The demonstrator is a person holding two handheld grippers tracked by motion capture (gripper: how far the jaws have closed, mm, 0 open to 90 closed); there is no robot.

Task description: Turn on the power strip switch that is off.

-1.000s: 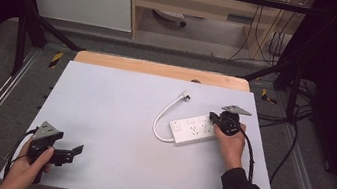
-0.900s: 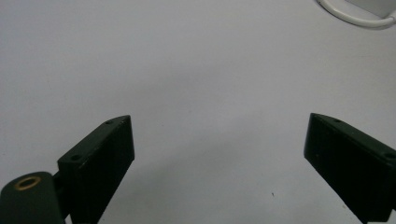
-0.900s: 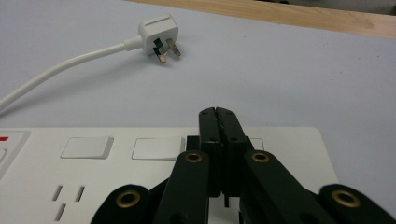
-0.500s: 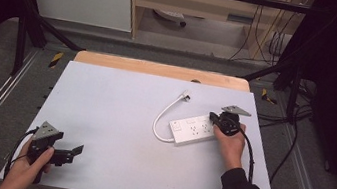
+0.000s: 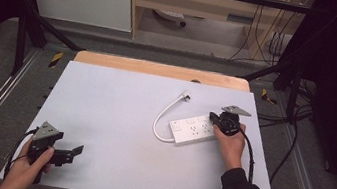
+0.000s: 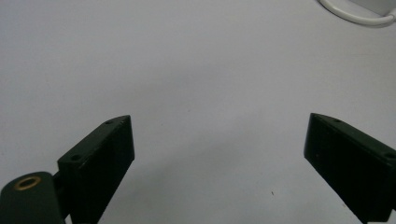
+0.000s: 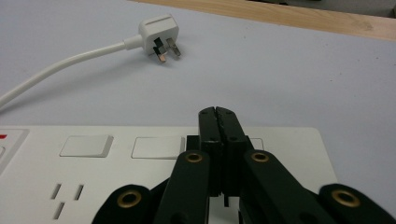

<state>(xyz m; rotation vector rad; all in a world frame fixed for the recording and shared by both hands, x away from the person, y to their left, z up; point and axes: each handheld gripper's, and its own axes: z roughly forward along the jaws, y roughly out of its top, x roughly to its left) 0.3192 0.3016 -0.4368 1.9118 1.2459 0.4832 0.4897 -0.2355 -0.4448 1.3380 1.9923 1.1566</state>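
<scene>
A white power strip (image 5: 193, 130) is seen lying flat on the pale grey table (image 5: 117, 117), toward its right edge and about midway between the near and far edges, with its long side slanted. Its white cable (image 5: 163, 119) is looped off the strip's left end and curved back toward the far edge, where the three-pin plug (image 7: 159, 35) is laid on its side with the prongs exposed. The right gripper (image 7: 218, 116) is held over the strip's right end, its jaws pressed fully together with nothing between them; the tips are placed at the strip's far edge, beside a row of rectangular switches (image 7: 157, 147), though contact with the surface cannot be judged. The right hand (image 5: 231, 143) is wrapped around that gripper. The left gripper (image 5: 78, 152) is held near the table's near left corner, well apart from the strip, with its jaws spread wide over bare tabletop and nothing between them.
</scene>
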